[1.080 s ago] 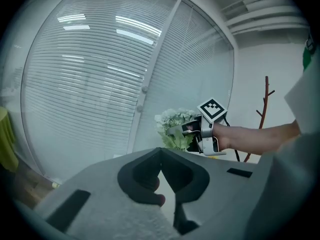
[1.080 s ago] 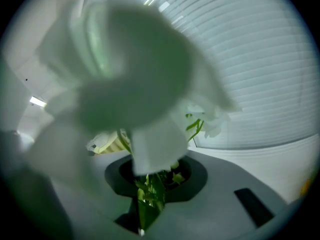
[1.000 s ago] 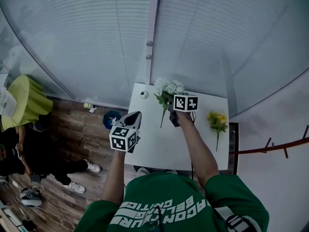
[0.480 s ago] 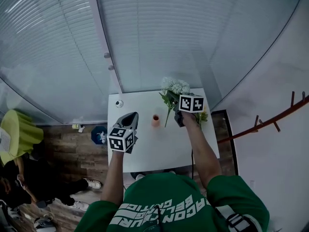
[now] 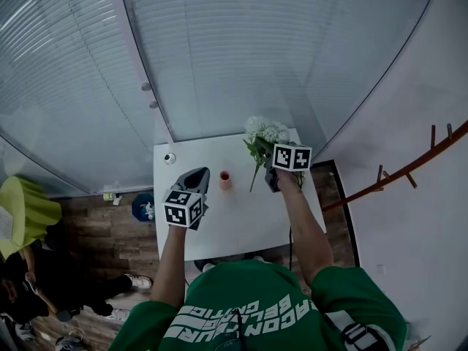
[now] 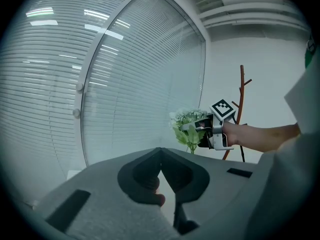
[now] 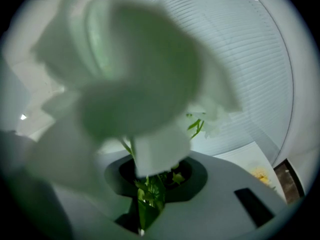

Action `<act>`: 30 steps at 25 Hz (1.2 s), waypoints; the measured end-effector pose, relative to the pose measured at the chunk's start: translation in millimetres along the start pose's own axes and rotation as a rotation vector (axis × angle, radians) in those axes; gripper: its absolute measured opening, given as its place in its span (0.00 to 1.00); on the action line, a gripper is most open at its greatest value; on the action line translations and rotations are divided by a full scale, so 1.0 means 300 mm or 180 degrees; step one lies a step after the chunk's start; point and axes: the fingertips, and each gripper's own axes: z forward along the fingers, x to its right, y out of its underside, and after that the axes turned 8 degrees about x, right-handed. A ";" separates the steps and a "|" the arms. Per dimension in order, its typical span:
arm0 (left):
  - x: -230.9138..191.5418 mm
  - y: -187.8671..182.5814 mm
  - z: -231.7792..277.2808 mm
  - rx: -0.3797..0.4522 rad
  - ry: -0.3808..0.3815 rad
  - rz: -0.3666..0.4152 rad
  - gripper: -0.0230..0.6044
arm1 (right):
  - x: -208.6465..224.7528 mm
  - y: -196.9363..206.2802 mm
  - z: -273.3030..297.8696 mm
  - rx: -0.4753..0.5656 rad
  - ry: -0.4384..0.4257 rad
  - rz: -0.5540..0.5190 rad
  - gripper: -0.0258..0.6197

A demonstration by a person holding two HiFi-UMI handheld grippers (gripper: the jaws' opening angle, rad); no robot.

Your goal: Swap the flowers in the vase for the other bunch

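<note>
R gripper (image 5: 268,168) fingers clenched on white bunch (image 5: 265,131) stems, above counter (image 5: 241,221). L gripper (image 5: 199,175) fingers closed, empty. Rec.: lay bunch well clear of vase (image 5: 225,180), keeping grip firm.

We see the left gripper (image 6: 160,150) fill the lower half of the frame with its two broad grey jaws. Their tips meet in a point with nothing between them. Through the dark heart-shaped opening below the tips, a sliver of white surface and a small reddish-brown rounded shape (image 6: 156,198) show; we cannot tell what that shape is. Right of centre, the right gripper (image 6: 196,125), topped by its black-and-white marker cube (image 6: 223,109), is clamped on an upright bunch of white flowers with green leaves (image 6: 186,118). A bare forearm (image 6: 262,136) reaches in from the right. Behind stand a curved glass wall with white slatted blinds (image 6: 115,84) and a brown branching wooden stand (image 6: 241,96).
</note>
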 end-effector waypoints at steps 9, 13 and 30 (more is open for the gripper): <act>-0.031 0.010 -0.079 0.0005 -0.0144 -0.0008 0.05 | -0.149 -0.031 0.104 0.0068 -0.0320 -0.0269 0.15; -0.080 0.022 -0.148 0.0015 -0.0317 -0.0006 0.05 | -0.236 -0.052 0.192 0.0144 -0.0468 -0.0409 0.15; -0.148 0.073 -0.284 -0.0031 -0.0727 -0.0087 0.05 | -0.292 0.020 0.347 0.0165 -0.0639 -0.0833 0.15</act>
